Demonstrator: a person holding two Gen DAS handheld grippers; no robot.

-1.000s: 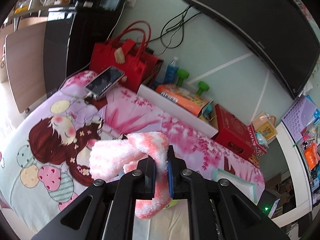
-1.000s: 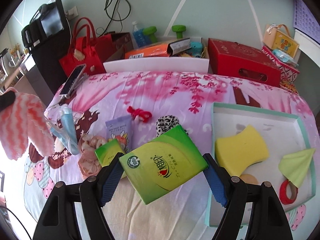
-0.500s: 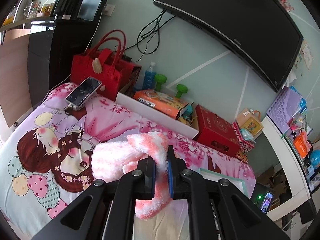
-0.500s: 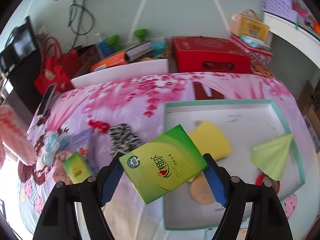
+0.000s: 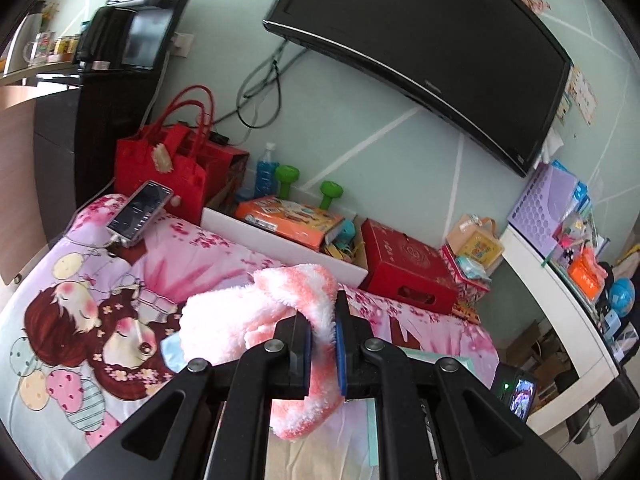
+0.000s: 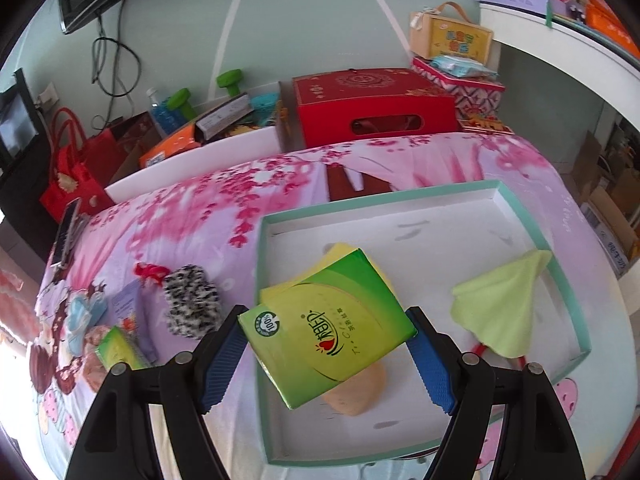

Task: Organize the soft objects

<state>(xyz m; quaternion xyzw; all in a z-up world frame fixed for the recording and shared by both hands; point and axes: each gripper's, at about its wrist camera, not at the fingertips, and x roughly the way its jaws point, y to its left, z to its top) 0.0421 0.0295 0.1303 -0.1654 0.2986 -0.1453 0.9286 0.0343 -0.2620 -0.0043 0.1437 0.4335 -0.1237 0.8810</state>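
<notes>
we see a fluffy pink-and-white plush cloth (image 5: 256, 316) and a glossy green plastic-wrapped tissue pack (image 6: 326, 332). the tray (image 6: 520, 216) looks like matt white card, the yellow-green cloth (image 6: 504, 312) soft and napped.

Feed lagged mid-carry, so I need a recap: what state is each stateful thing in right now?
left gripper: shut on pink fluffy cloth, held aloft
right gripper: shut on green tissue pack, above the tray
tray: open, holds green cloth
second tissue pack: lying on bed
</notes>
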